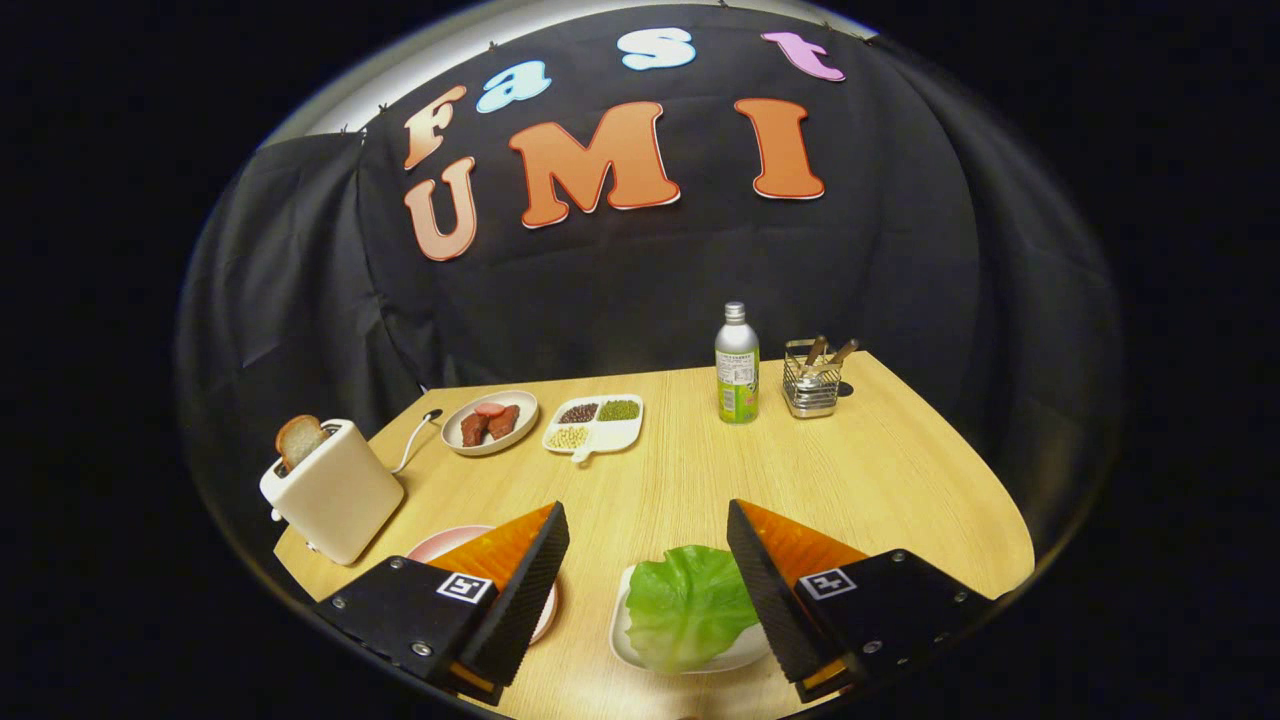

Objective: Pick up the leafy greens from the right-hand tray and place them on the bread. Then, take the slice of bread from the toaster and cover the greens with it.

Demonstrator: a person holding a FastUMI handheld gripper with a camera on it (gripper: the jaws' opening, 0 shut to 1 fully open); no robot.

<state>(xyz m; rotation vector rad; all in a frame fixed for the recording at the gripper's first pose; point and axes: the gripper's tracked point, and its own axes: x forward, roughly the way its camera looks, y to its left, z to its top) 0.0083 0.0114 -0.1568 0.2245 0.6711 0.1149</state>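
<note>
A green lettuce leaf [688,605] lies on a white tray [622,640] between my fingers, closer to the right one. My gripper [648,545] is open, hovering above the leaf with nothing held. Behind the left finger [520,585] a pink plate [440,545] peeks out; whatever is on it is hidden by the finger. A cream toaster [335,490] stands to the far left on the wooden table [880,480], with a slice of bread [298,440] sticking up from its slot.
Beyond the fingers sit a round plate with meat pieces [490,423], a divided white dish of beans [595,423], a green-labelled metal bottle [737,365] and a wire cutlery holder [812,380]. The toaster's white cord [415,440] trails toward the back.
</note>
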